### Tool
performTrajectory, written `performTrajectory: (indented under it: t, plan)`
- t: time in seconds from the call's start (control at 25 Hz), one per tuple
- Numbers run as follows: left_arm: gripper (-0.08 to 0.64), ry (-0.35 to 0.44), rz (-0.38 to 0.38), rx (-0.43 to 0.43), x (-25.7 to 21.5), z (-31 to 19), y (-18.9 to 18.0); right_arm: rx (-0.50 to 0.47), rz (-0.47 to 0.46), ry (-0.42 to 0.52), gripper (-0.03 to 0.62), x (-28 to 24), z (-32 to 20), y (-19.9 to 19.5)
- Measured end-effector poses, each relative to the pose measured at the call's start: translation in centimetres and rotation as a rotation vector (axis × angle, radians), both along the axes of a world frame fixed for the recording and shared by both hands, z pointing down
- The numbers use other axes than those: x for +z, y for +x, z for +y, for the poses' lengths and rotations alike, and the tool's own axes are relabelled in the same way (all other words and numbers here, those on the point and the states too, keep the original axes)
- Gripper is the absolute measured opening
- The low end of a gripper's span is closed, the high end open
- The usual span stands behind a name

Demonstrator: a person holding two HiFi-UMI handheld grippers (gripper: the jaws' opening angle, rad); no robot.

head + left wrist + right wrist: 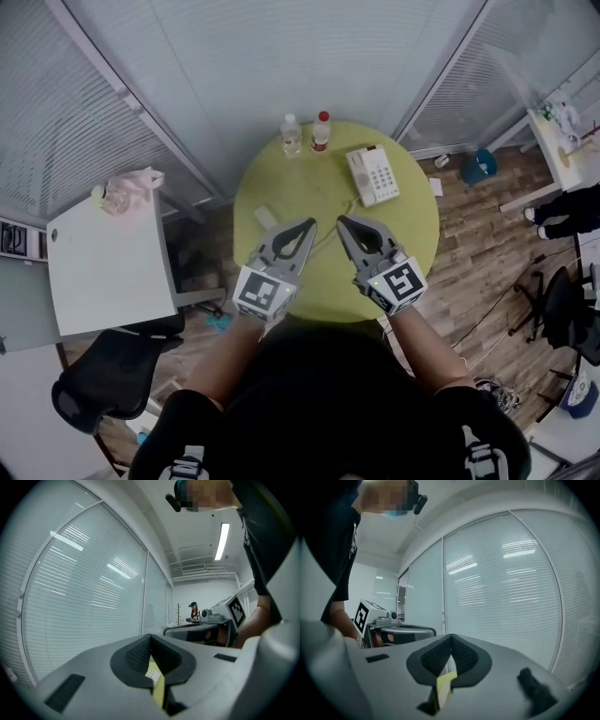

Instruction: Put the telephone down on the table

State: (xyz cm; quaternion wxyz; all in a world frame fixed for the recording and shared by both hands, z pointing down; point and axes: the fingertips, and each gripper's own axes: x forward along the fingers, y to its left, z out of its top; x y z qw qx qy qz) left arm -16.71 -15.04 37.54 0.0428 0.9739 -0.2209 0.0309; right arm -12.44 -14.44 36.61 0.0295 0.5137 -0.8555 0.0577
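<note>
Left gripper (310, 224): we see its jaws pressed together tip to tip, with nothing between them.
Right gripper (342, 221): its jaws are closed the same way and hold nothing. It hangs just beside the left one, tips apart from it.
Telephone (372, 174): it lies flat on the round green table (281, 187), ahead of the right gripper and a little to its right. It is well apart from both grippers.
Head view only: it alone shows us the telephone. It also shows two bottles (292, 134) (321, 130) standing far ahead of the grippers at the table's far rim.
Left gripper view only: up close the left gripper (150, 638) has its dark ribbed pads meeting. Below them a sliver of green table shows, with window blinds (84, 597) beyond.
Right gripper view only: the right gripper (451, 637) has its pads shut the same way. The left gripper's marker cube (363, 616) sits off to one side, and blinds (511, 588) fill the rest.
</note>
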Motion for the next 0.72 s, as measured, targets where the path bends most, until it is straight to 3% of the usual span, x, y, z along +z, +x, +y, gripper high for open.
performTrajectory:
  t: [0.72]
  plan:
    - [0.012, 0.014, 0.015, 0.044, -1.0, 0.9, 2.0, 0.013, 0.017, -0.007, 0.018, 0.5, 0.8, 0.6]
